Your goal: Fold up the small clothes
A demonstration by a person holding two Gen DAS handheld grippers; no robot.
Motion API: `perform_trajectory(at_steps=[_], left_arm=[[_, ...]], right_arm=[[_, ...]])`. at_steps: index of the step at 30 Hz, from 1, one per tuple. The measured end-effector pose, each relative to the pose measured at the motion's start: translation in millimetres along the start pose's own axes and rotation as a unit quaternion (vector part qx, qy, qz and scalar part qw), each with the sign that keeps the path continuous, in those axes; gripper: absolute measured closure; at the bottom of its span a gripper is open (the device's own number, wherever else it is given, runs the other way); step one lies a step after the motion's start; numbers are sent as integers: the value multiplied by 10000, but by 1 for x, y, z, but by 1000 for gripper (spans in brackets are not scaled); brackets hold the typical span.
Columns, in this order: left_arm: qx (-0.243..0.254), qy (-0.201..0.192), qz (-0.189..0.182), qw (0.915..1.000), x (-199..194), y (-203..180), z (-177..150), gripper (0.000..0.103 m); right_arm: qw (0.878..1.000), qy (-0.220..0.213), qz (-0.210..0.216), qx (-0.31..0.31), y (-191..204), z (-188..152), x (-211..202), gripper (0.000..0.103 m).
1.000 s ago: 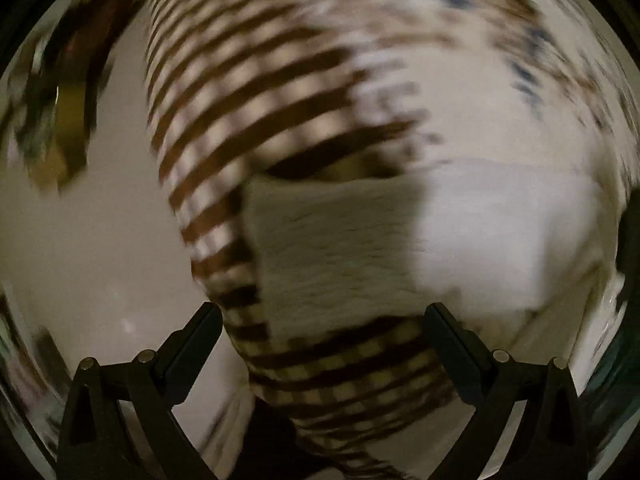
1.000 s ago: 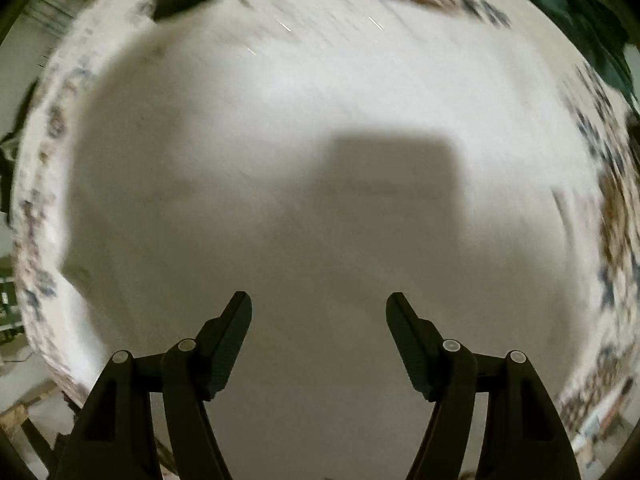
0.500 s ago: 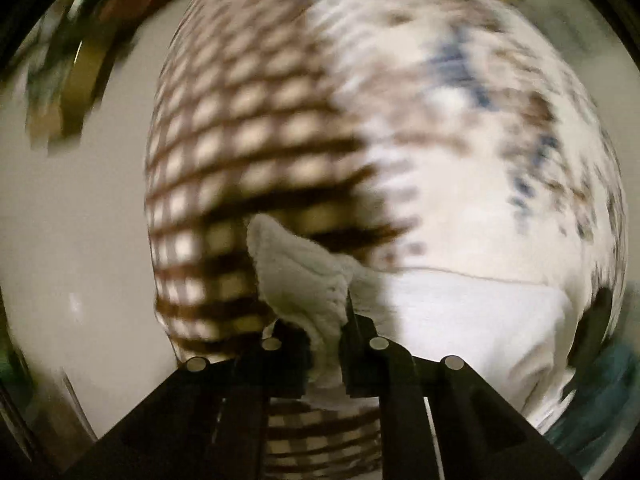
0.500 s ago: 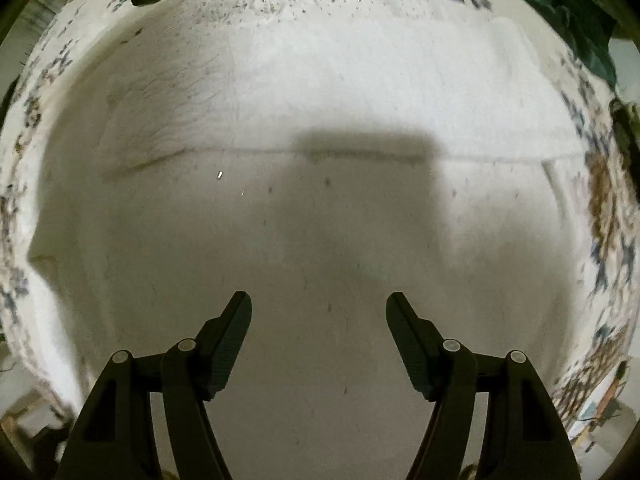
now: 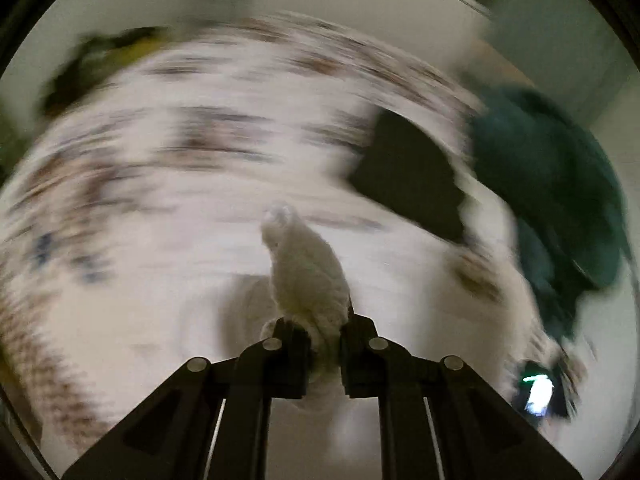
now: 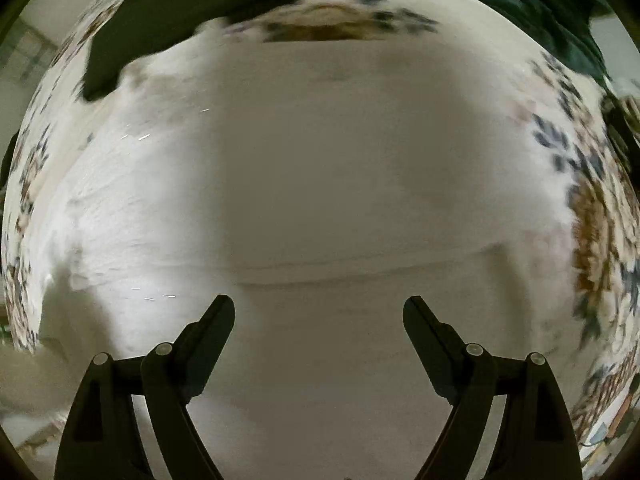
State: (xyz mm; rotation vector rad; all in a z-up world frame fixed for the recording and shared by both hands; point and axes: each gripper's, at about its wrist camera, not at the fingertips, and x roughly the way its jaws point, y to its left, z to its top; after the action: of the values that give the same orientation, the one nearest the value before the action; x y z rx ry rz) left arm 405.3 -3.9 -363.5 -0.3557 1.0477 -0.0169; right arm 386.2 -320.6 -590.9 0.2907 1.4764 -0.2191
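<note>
A white fluffy garment [image 6: 320, 184] lies spread on a floral patterned cloth [image 6: 596, 232]. My left gripper [image 5: 324, 332] is shut on a corner of this white garment [image 5: 308, 276], which sticks up between the jaws; that view is blurred by motion. My right gripper [image 6: 318, 312] is open and empty, hovering low over the middle of the white garment, with a fold line running just beyond its fingertips.
A black garment [image 5: 412, 176] and a dark green garment [image 5: 548, 196] lie at the right in the left wrist view; both also show at the top of the right wrist view, black garment [image 6: 176, 24] and green garment [image 6: 532, 4]. A small lit device [image 5: 538, 394] is at lower right.
My left gripper closed on the white garment's corner and has swung away from the striped cloth, lifting the corner. My right gripper stayed open and shifted over the white garment.
</note>
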Motion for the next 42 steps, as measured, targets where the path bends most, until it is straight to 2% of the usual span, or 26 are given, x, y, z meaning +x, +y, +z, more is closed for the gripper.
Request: perform_trajectory(at_steps=[2, 5, 6, 9, 11, 12, 13, 15, 16, 18, 20, 21, 22, 23, 24, 26, 27, 29, 31, 34, 38, 40, 42], left_arm=[[495, 268, -414, 9976, 37, -77, -6, 94], [1019, 617, -758, 9900, 79, -164, -22, 94], [1212, 851, -831, 9855, 97, -192, -32, 94], [1494, 1323, -837, 9763, 138, -238, -50, 90], [1603, 1588, -842, 9706, 152, -250, -59, 85], [1613, 1627, -850, 9697, 158, -250, -58, 71], [1572, 1659, -826, 9700, 157, -244, -59, 49], [1392, 1580, -778, 9745, 153, -230, -50, 29], [1231, 1462, -659, 9794, 142, -207, -43, 24], [1016, 1277, -385, 9858, 129, -169, -34, 24], [833, 1006, 219, 9912, 116, -112, -23, 18], [795, 933, 609, 9906, 115, -80, -18, 12], [768, 906, 827, 9895, 116, -62, -15, 12], [688, 914, 1247, 9856, 123, -25, -12, 12], [636, 953, 1395, 9836, 129, -8, -12, 12], [441, 1198, 1767, 9760, 156, 47, -11, 12], [404, 1302, 1837, 9735, 169, 65, -12, 12], [319, 1441, 1771, 9731, 187, 92, -13, 8], [225, 1416, 1569, 9772, 193, 102, -14, 0], [430, 1317, 1496, 9790, 187, 99, -15, 0], [877, 1073, 1547, 9782, 144, 68, -28, 0], [1232, 872, 1609, 9754, 114, 40, -46, 0], [1443, 771, 1516, 9748, 82, 3, -76, 0]], right_arm=[[9999, -5, -148, 11, -32, 0, -3, 15], [9991, -30, -409, 52, -83, 3, -7, 15], [9988, -27, -467, 112, -98, 3, -7, 15], [9981, 63, -484, 372, -136, 5, -9, 15], [9980, 104, -318, 529, -155, 3, -11, 15], [9979, 99, -177, 618, -163, 3, -13, 15], [9972, 61, 71, 740, -173, 5, -15, 15], [9955, 37, 362, 872, -184, 9, -19, 15], [9945, 24, 478, 935, -188, 11, -20, 15], [9923, 2, 717, 1007, -186, 12, -28, 15], [9894, -40, 983, 1067, -178, 15, -34, 15], [9876, -84, 1132, 1084, -174, 22, -32, 15], [9859, -93, 1266, 1093, -170, 29, -29, 15], [9850, -98, 1324, 1101, -167, 36, -26, 16], [9849, -136, 1331, 1097, -161, 42, -23, 18], [9875, -258, 1204, 987, -136, 57, -21, 20], [9899, -255, 1076, 892, -126, 64, -16, 21], [9965, -151, 491, 658, -108, 84, 9, 25], [9983, 204, 114, 528, -99, 95, 34, 34], [9982, 474, -45, 373, -92, 101, 53, 35], [9984, 460, 252, 191, -97, 103, 21, 35], [9977, 430, 529, 47, -109, 94, -6, 35], [9955, 523, 785, -18, -128, 83, -28, 35]])
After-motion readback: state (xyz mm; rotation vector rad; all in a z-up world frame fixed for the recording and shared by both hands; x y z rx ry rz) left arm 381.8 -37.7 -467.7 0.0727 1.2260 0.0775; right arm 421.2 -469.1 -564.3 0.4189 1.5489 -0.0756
